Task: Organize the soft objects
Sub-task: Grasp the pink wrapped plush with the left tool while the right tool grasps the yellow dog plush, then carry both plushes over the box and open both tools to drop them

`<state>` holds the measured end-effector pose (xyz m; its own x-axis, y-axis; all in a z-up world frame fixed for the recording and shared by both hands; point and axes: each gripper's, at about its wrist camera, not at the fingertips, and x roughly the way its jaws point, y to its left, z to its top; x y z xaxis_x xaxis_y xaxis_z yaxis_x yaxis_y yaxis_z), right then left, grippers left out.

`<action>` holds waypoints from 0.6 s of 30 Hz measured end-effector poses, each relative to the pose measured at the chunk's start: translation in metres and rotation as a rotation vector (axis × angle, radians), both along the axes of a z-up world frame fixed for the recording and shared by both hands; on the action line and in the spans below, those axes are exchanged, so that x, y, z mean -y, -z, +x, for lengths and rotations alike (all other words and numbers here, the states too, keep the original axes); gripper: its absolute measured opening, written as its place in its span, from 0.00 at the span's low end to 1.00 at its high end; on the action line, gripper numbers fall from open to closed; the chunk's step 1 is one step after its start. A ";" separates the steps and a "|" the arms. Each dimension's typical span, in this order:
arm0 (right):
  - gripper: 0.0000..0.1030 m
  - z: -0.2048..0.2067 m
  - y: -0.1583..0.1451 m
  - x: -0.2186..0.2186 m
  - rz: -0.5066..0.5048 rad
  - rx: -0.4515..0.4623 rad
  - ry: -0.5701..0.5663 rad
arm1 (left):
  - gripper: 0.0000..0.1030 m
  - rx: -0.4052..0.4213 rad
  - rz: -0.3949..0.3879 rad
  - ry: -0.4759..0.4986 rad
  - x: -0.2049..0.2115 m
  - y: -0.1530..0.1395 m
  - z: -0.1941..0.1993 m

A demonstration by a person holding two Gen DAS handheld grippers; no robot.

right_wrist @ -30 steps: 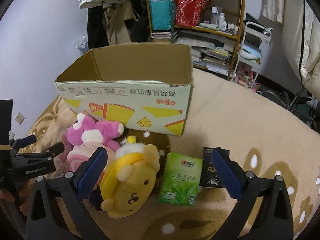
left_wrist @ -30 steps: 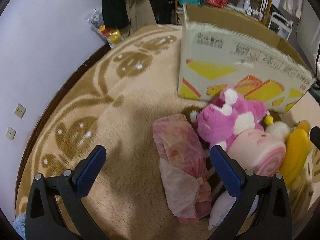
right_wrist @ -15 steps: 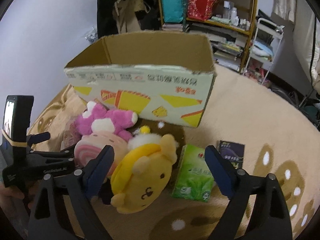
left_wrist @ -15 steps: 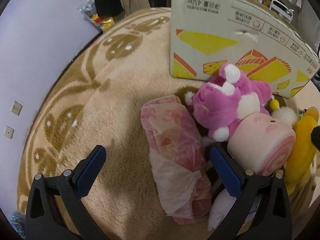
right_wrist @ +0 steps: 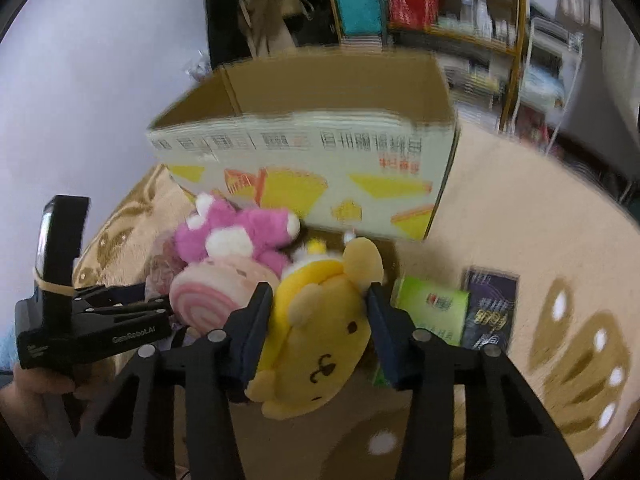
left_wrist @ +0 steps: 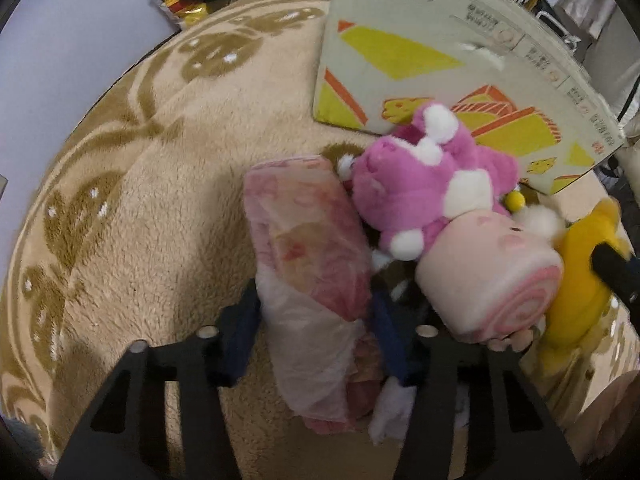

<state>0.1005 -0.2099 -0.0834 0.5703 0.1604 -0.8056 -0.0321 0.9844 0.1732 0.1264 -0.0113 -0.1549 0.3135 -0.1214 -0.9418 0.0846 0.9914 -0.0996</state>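
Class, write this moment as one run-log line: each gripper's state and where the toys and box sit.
left gripper: closing on pink wrapped bundle | right gripper: closing on yellow plush | cardboard box: open, behind toys

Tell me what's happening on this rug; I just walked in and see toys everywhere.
A person is tidying soft things with a handheld gripper in each hand. The left gripper has just been closing around the pink wrapped bundle; the right gripper has just been closing around the yellow plush. Both items are still on the rug, in front of the open cardboard box.
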 end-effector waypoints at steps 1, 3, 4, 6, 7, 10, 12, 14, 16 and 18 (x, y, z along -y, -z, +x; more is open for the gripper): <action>0.49 -0.003 -0.006 -0.001 -0.016 0.034 -0.002 | 0.44 0.011 0.001 0.006 0.001 -0.002 -0.001; 0.49 -0.006 -0.014 -0.002 -0.012 0.072 0.000 | 0.42 0.029 0.002 0.010 0.003 -0.005 -0.003; 0.49 -0.006 -0.016 -0.002 -0.009 0.079 0.007 | 0.41 0.040 0.000 0.009 0.003 -0.007 -0.005; 0.49 -0.006 -0.017 -0.001 -0.021 0.082 0.016 | 0.39 0.068 -0.005 0.004 0.002 -0.014 -0.007; 0.49 -0.006 -0.018 0.000 -0.028 0.084 0.021 | 0.36 0.090 -0.010 0.001 0.000 -0.018 -0.009; 0.49 -0.007 -0.022 0.003 -0.026 0.100 0.037 | 0.17 0.127 -0.039 0.004 -0.007 -0.030 -0.013; 0.49 -0.009 -0.024 0.006 -0.029 0.109 0.040 | 0.15 0.116 -0.069 0.014 -0.009 -0.032 -0.014; 0.49 -0.010 -0.025 0.007 -0.038 0.109 0.043 | 0.15 0.116 -0.053 0.012 -0.009 -0.032 -0.014; 0.48 -0.012 -0.028 0.008 -0.039 0.116 0.049 | 0.15 0.140 -0.033 0.005 -0.007 -0.036 -0.017; 0.48 -0.015 -0.031 0.009 -0.051 0.129 0.057 | 0.15 0.175 -0.027 -0.006 -0.007 -0.047 -0.030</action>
<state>0.0858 -0.2191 -0.0521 0.6766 0.0853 -0.7314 0.0055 0.9927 0.1208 0.0966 -0.0041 -0.1077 0.4730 -0.1437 -0.8693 0.0967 0.9891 -0.1109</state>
